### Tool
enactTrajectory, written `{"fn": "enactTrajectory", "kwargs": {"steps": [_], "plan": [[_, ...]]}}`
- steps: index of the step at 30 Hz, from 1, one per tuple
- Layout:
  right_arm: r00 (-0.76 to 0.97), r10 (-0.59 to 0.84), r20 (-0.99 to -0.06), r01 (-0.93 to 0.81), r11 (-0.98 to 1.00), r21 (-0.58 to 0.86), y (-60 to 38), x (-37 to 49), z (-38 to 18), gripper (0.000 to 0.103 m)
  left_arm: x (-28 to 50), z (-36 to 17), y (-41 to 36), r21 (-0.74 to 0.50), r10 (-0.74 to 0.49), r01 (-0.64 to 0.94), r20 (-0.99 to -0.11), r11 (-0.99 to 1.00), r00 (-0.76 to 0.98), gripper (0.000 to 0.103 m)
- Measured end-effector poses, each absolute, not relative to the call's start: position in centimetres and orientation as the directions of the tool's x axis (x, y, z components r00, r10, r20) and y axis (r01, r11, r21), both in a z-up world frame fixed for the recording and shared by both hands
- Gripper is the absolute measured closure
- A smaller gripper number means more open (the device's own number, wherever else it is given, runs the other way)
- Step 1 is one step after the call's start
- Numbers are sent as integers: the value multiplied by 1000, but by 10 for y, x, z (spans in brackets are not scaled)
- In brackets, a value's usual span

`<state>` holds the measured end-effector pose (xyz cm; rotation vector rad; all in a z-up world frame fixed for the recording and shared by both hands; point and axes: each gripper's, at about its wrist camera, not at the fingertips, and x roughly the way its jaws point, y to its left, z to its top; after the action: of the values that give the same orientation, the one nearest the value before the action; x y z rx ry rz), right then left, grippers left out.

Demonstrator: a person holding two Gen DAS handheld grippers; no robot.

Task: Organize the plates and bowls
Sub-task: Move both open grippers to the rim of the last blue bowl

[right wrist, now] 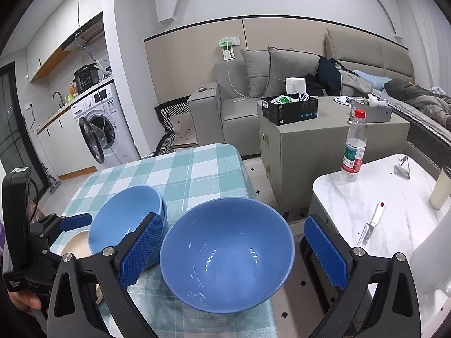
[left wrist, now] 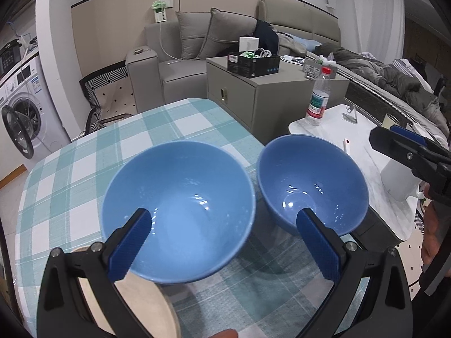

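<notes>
With both our grippers' jaws spread and holding nothing, the right-hand bowl [right wrist: 227, 253] sits beside the stacked bowls [right wrist: 126, 222] on the checked table [right wrist: 194, 169], directly ahead of our right gripper [right wrist: 232, 256], the nearer one.

plate [left wrist: 135, 304]: mostly hidden under left bowl [left wrist: 180, 211] | bottle [right wrist: 353, 148] label: too small to read
</notes>
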<state>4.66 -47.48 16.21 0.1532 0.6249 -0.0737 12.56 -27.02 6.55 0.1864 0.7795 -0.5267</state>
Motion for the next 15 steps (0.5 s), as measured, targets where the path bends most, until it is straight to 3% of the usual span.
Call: {"fn": "enactTrajectory", "kwargs": {"steps": [8,15], "plan": [[787,-58,-614,165,979,118,-490,50,153,1,114,64,-293,-36,-424,572,-711,819,562,3],[782,-67,-620,190,972,136,-504,50,149,1,104,62,-306,-59,-472,628,-714,776,517,27]]}}
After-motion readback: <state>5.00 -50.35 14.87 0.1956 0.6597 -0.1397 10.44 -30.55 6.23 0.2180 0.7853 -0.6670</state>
